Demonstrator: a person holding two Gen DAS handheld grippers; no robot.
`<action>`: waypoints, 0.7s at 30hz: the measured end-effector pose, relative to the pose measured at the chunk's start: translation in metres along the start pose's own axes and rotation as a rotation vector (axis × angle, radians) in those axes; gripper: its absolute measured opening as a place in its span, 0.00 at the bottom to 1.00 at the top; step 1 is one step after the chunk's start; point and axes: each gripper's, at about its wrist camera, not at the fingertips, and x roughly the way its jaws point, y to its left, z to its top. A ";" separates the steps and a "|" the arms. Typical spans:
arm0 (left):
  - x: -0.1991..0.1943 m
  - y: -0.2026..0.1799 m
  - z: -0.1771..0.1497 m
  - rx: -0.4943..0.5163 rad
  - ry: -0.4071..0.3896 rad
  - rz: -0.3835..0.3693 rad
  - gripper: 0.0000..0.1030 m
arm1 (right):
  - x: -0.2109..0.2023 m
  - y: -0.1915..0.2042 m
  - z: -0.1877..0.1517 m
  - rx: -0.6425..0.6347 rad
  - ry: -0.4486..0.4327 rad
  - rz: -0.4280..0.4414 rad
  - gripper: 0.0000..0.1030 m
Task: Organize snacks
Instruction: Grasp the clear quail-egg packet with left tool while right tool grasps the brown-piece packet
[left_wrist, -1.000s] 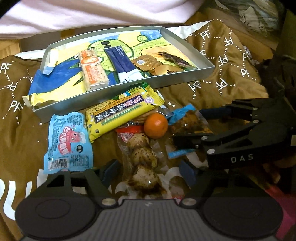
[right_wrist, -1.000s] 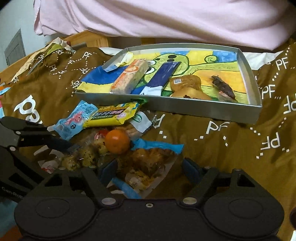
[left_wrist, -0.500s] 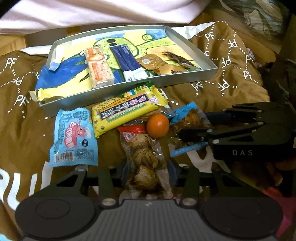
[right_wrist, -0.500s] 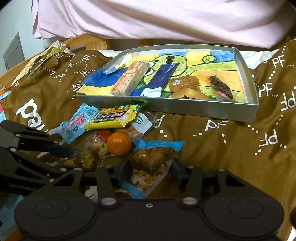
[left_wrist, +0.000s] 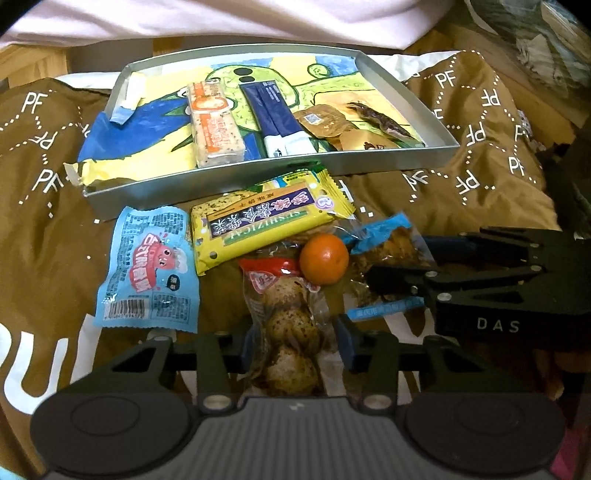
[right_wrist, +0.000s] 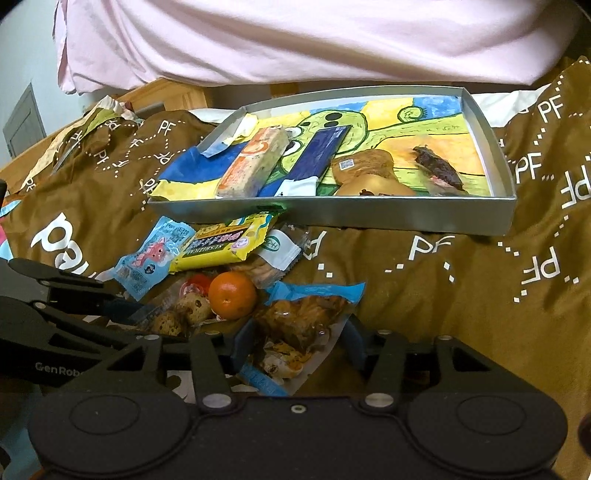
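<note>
The left gripper (left_wrist: 295, 338) sits low at the near end of the snack pile, its two blue-padded fingers pressed in on either side of the clear pack of speckled eggs (left_wrist: 290, 328), so it is clamped on that pack. The right gripper (right_wrist: 297, 338) does the same on the blue-edged pack of braised snack (right_wrist: 299, 328), fingers tight against both sides of the wrapper. Take the little orange (left_wrist: 324, 259) as the marker: the egg pack lies just in front of it, toward the left wrist camera, its red top touching the fruit; the braised pack lies just to its right, with the right gripper reaching in over it from the right edge of the left wrist view. Just behind the orange lies the yellow cracker pack (left_wrist: 266, 221), resting over a clear biscuit packet, and to the left of that, flat on the brown printed cloth (left_wrist: 48, 236), the light blue sachet (left_wrist: 147, 273). Well behind the orange stands the silver tray (left_wrist: 439, 147), lined with a bright green-and-yellow drawing, already holding an orange-labelled cracker bar (left_wrist: 214, 125), a navy stick pack (left_wrist: 279, 118), two brown sealed snacks and a dark dried piece at its right end. A pink sheet (right_wrist: 295, 37) hangs behind the tray.
</note>
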 end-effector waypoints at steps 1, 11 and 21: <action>-0.001 -0.001 0.000 -0.006 0.002 0.007 0.43 | 0.000 0.001 0.000 -0.006 -0.002 -0.003 0.51; -0.025 -0.008 -0.010 -0.131 0.021 0.050 0.40 | -0.017 0.009 -0.003 -0.038 -0.013 -0.011 0.37; -0.050 -0.019 -0.015 -0.173 -0.002 0.064 0.40 | -0.042 0.033 -0.007 -0.153 -0.112 -0.072 0.23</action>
